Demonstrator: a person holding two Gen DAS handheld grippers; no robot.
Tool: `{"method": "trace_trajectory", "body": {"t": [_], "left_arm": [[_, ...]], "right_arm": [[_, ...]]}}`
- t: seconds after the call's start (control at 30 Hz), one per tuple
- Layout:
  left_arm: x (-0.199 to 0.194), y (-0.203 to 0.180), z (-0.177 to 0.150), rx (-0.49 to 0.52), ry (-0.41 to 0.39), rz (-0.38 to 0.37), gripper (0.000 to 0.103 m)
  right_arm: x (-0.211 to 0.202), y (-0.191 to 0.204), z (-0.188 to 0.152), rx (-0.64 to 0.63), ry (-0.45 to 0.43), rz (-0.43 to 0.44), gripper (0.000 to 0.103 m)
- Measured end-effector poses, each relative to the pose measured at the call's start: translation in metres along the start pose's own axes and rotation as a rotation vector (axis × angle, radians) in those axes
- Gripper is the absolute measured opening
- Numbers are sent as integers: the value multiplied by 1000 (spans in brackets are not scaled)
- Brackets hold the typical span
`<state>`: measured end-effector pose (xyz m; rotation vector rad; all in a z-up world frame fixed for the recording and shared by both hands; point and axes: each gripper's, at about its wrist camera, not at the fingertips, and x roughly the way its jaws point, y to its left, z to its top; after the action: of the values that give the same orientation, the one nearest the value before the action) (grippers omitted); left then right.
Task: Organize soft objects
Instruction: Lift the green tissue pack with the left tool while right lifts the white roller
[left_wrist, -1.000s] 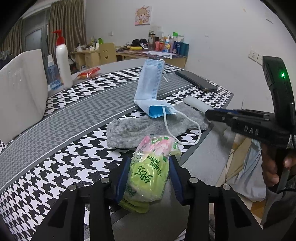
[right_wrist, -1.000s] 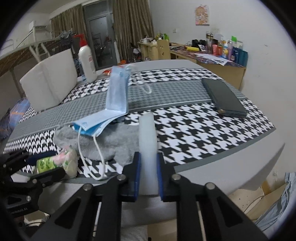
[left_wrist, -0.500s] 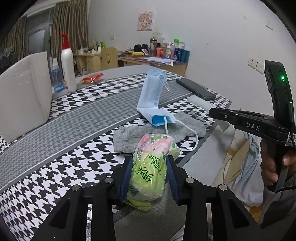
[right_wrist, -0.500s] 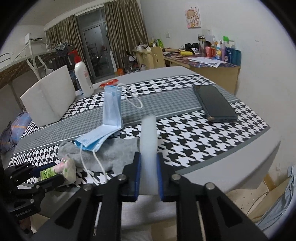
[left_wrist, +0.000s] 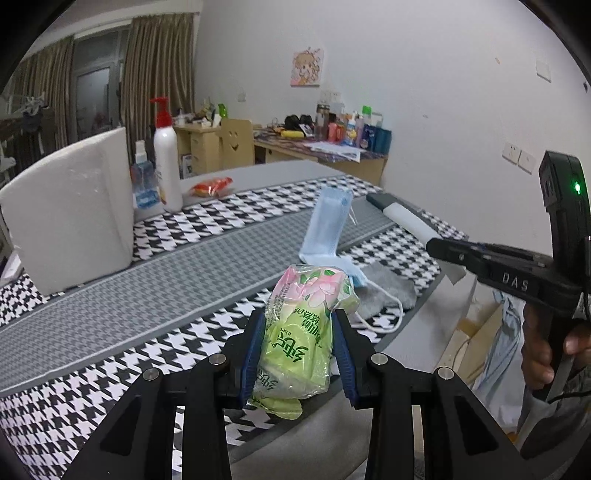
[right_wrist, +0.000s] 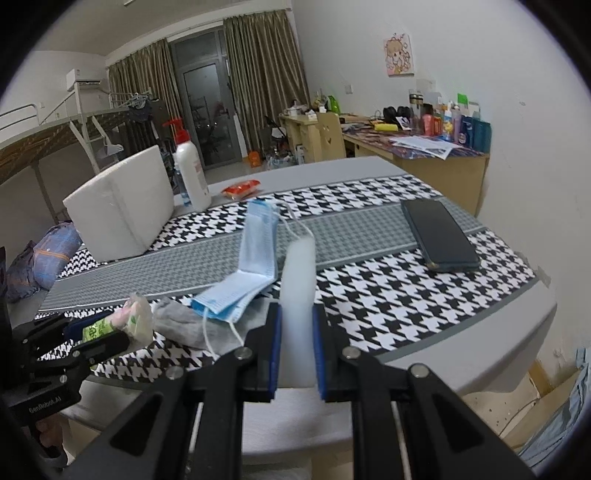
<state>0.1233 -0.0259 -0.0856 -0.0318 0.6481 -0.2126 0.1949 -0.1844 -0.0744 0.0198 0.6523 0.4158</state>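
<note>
My left gripper (left_wrist: 300, 350) is shut on a green tissue pack (left_wrist: 303, 332) with a pink flower print, held above the table's near edge; it also shows in the right wrist view (right_wrist: 122, 321). My right gripper (right_wrist: 297, 347) is shut on a white foam strip (right_wrist: 297, 295), lifted off the table; the strip also shows in the left wrist view (left_wrist: 406, 218). A blue face mask (right_wrist: 255, 258) lies folded, one half standing up, partly on a grey sock (right_wrist: 188, 328) on the houndstooth tablecloth (right_wrist: 388, 295).
A white foam block (right_wrist: 118, 206), a white pump bottle (right_wrist: 190, 173), a small blue bottle (left_wrist: 142, 184) and a red snack packet (right_wrist: 242, 189) stand at the far left. A black phone (right_wrist: 439, 236) lies at the right. A cluttered desk (right_wrist: 417, 144) is behind.
Both grippers have risen and drawn back from the table, carrying the tissue pack and the foam strip. The mask and sock have stayed in place.
</note>
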Motion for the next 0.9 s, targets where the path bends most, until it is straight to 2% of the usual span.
{"method": "trace_trajectory", "body": {"t": [0.9], "left_arm": [[-33,31,35,-32,-110,70,38]], "right_arm": [[-5,41,29,-90,-77,87,19]]}}
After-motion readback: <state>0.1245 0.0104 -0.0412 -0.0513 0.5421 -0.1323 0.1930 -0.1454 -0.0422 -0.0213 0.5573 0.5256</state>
